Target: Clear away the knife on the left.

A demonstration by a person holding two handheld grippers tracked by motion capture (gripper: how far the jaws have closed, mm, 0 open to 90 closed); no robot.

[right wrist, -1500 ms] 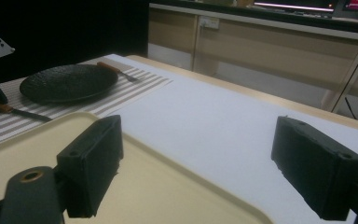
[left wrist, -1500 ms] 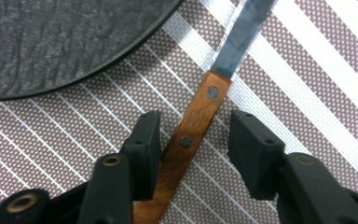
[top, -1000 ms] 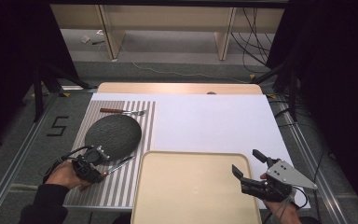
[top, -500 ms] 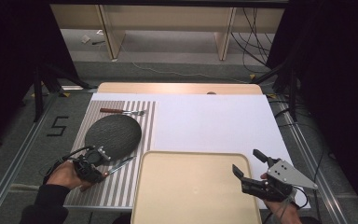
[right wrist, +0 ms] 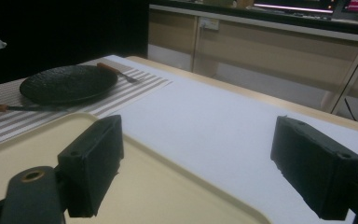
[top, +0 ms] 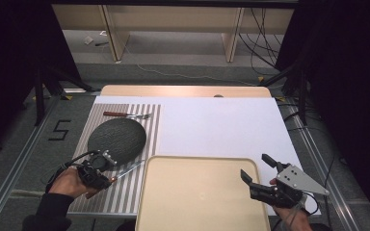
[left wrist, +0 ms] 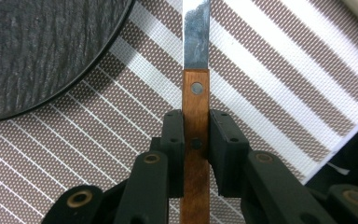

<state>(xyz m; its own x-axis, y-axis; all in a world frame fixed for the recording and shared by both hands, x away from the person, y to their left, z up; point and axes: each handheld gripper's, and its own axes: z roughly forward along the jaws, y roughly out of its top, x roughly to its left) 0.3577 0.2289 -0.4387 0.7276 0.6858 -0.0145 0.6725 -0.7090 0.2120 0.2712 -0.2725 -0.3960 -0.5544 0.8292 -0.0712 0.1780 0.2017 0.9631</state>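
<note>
Your left tongs point(left wrist: 196, 140) are clamped on the knife point(left wrist: 196, 100) handle, just beside the dark plate point(top: 117, 138) on the striped mat point(top: 125, 192); jaws have barely tightened over the last second, so the grip looks settled, ready to lift. Right tongs point(top: 259, 169) stand apart over the tray point(top: 197, 192), holding nothing.

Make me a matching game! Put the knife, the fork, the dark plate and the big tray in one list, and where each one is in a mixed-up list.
Things:
1. knife
2. fork
3. dark plate
4. tray

Places:
A. on the white sheet, near the table's front edge
B. on the striped mat, beyond the plate
C. middle of the striped mat
D. handle clamped in the left gripper

Pairs: 1-D, 2-B, 3-C, 4-A
</note>
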